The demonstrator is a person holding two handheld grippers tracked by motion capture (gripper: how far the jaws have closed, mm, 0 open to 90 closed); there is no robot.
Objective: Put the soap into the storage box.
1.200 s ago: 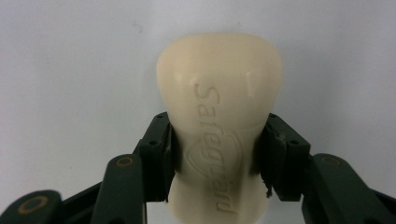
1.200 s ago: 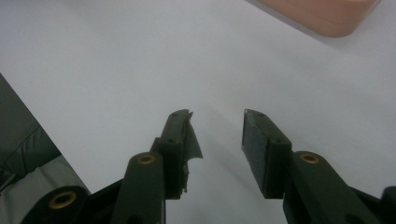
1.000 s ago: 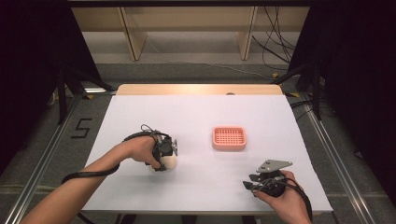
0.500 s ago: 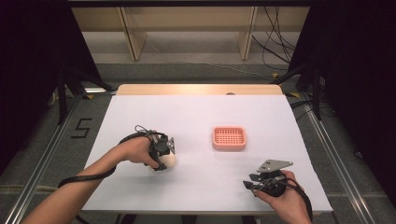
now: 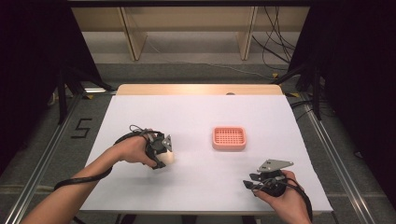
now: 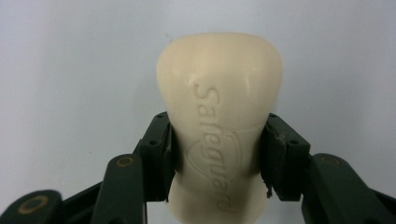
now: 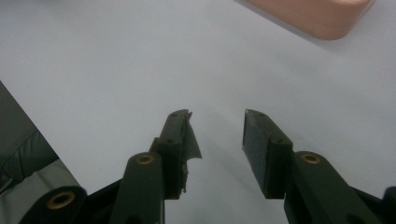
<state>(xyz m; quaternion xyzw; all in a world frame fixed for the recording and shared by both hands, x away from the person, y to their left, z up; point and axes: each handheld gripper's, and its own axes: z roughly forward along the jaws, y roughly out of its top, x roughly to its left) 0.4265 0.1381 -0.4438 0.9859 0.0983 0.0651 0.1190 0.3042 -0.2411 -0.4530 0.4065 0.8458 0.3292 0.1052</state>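
A cream soap bar (image 6: 219,93) with raised lettering sits between the black jaws of my left gripper (image 6: 217,135), whose pads press on its two narrow sides. From above, the left gripper (image 5: 164,160) holds the soap bar (image 5: 170,157) low over the white table, left of centre. A pink slotted soap dish (image 5: 229,138) lies to the right of it, apart from both grippers. My right gripper (image 5: 248,184) rests near the front right edge. Its jaws (image 7: 217,116) stand open with nothing between them and have just been opening slightly. A corner of the dish (image 7: 322,14) lies ahead of them.
The white table top (image 5: 196,112) ends in a wooden strip (image 5: 196,89) at the far side. Shelving and cables stand on the floor beyond. A metal rail (image 5: 322,135) runs along the right side, and a "5" is marked on the floor (image 5: 81,127) at the left.
The left hand with the soap has shifted slightly to the left and away from the person. The right hand has stayed in place.
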